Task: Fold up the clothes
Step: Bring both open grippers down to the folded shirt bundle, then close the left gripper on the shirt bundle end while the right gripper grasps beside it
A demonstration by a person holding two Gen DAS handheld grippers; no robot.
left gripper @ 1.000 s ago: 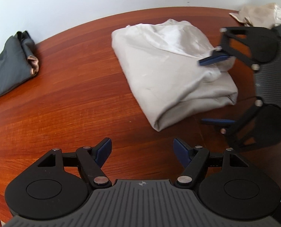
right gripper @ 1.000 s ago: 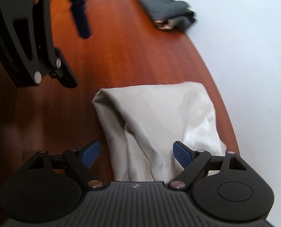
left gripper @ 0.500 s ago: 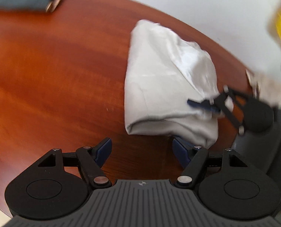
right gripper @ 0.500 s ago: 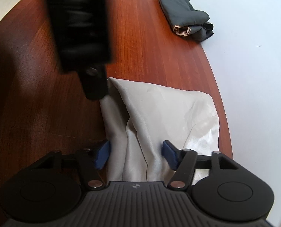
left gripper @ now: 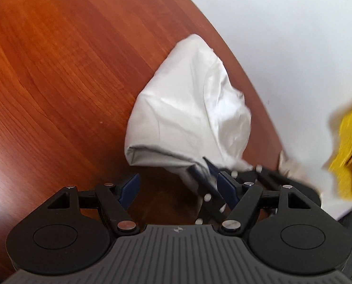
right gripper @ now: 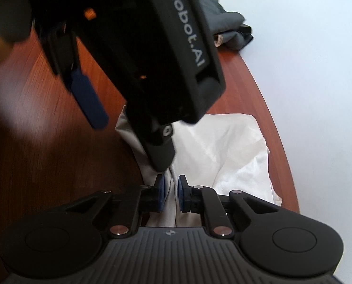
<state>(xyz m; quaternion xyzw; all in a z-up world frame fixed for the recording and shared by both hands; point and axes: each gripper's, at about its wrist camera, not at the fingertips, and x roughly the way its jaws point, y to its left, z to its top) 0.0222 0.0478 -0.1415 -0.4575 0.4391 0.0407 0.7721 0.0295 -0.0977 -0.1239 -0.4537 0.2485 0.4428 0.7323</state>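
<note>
A pale grey-white folded garment (left gripper: pixel 187 108) lies near the curved far edge of the wooden table (left gripper: pixel 57 71). My right gripper (right gripper: pixel 171 189) is shut on a raised fold at the near end of this garment (right gripper: pixel 223 146). In the left wrist view the same right gripper (left gripper: pixel 206 168) pinches that corner. My left gripper (left gripper: pixel 178 187) stands open just in front of the garment's near end, with nothing between its fingers. In the right wrist view its black body (right gripper: pixel 152 47) hangs close above and hides the left part of the garment.
A dark grey folded garment (right gripper: pixel 228 26) lies at the table's far edge. A beige cloth (left gripper: pixel 292 168) sits to the right beside a blurred yellow and red thing (left gripper: pixel 349 156). Bare wood spreads to the left. White floor lies beyond the table edge.
My right gripper has shut on the garment's near fold. My left gripper has swung right and closer, and now hovers open over the same end beside the right gripper.
</note>
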